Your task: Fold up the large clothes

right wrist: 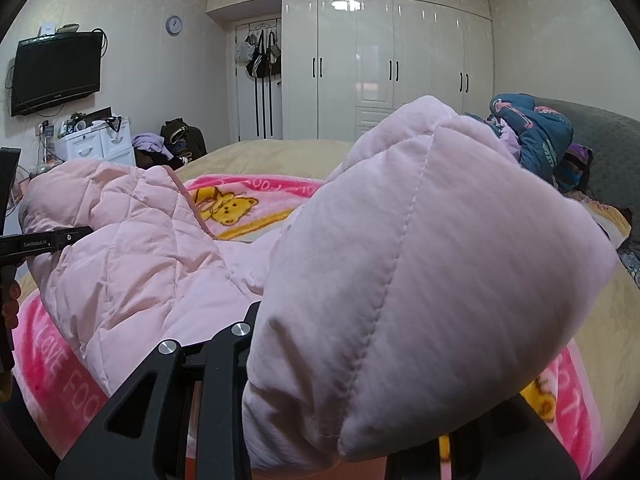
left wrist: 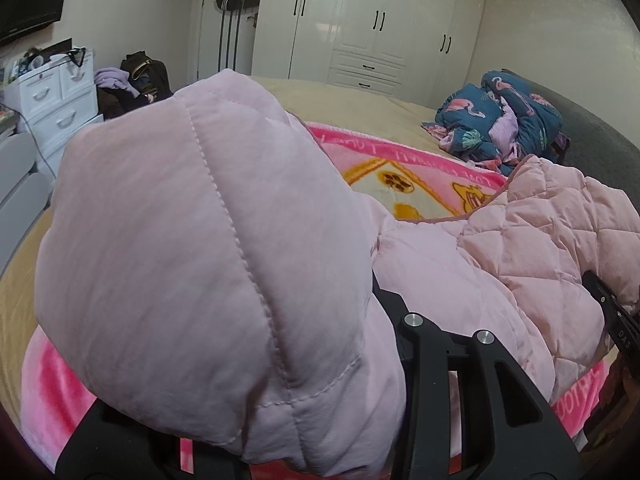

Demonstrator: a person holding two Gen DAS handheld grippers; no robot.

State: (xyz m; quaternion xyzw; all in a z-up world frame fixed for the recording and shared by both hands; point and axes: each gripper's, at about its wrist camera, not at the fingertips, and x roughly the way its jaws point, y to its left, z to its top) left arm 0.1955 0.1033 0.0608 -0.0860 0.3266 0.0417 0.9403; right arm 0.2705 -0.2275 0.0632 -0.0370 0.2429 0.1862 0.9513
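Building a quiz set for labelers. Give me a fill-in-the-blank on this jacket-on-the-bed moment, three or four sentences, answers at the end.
1. Both grippers are shut on a padded jacket whose colour is ____.
2. Under the jacket lies a pink blanket printed with a yellow ____.
3. On the wall to the left of the clock hangs a black ____.
4. The wardrobe at the far end of the bed has doors coloured ____.

Missing words: pink; bear; television; white
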